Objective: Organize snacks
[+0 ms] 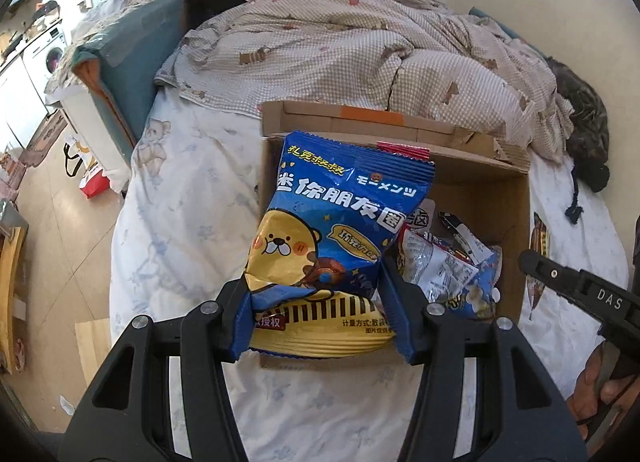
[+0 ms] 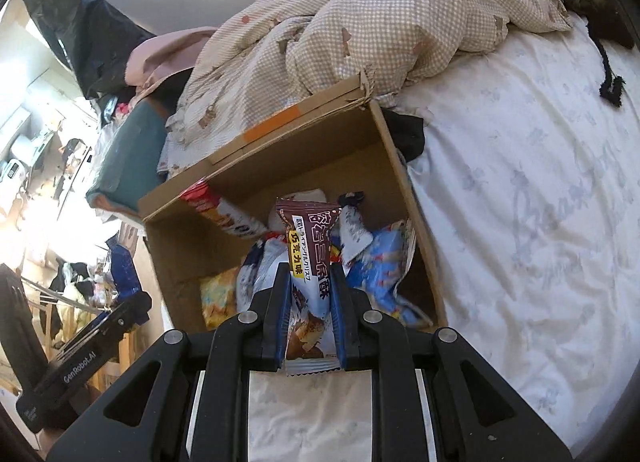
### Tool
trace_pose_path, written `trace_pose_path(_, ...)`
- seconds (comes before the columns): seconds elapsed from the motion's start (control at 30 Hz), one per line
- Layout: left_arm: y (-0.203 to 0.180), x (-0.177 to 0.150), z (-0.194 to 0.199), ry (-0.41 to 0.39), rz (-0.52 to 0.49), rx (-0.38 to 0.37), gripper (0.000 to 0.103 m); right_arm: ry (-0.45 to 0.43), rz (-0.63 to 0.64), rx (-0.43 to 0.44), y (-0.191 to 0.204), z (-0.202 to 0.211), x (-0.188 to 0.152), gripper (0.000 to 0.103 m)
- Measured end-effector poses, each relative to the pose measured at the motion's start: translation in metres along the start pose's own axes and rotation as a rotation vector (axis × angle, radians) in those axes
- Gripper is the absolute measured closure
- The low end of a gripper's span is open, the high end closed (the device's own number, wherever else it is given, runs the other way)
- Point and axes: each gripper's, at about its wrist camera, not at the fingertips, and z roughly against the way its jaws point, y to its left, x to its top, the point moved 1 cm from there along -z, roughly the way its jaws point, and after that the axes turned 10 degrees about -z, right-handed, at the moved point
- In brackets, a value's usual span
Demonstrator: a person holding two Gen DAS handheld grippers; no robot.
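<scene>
Cardboard box [image 1: 472, 198] sits open on the white bed sheet [image 1: 188, 198] in my left wrist view, its far flap against the checked quilt [image 1: 340, 42]. My left gripper [image 1: 316, 314] is clamped on a blue and yellow snack bag [image 1: 336, 222] with a cartoon bear, pinching its lower part; the bag stands upright over the box's near left corner and hides most of that side of the interior. To its right, inside the box, I make out a crumpled silver packet [image 1: 436, 270], and other wrappers beneath it that I cannot name. At the right edge a black finger of my right gripper [image 1: 576, 290] pokes in, the rest cut off.

In the right wrist view, my right gripper [image 2: 310, 298] is squeezed shut on a brown and white chocolate wafer packet [image 2: 310, 254], held upright above the box [image 2: 404, 182], its bottom seal hanging below the fingers. Behind it lie a blue packet [image 2: 380, 270], a red and white packet [image 2: 220, 210] leaning on the left wall, and a yellow one [image 2: 218, 298], partly hidden by the packets over it. At lower left, part of my left gripper [image 2: 88, 354] shows, fingertips out of view.
</scene>
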Motion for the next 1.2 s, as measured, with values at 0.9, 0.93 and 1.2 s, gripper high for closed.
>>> trace_pose_path(0.9, -0.018, 0.014, -0.046, 0.02, -0.04, 0.092, 0.027, -0.005, -0.071, 0.044, -0.003, -0.041, 0.031, 0.08)
trace_pose_path(0.93, -0.018, 0.013, -0.046, 0.025, -0.033, 0.088, 0.021, -0.009, -0.064, 0.037, -0.002, -0.041, 0.032, 0.079)
trace_pose_path(1.2, -0.004, 0.008, -0.029, 0.006, 0.021, 0.055, 0.009, -0.059, 0.004, 0.007, 0.01, -0.025, 0.026, 0.015)
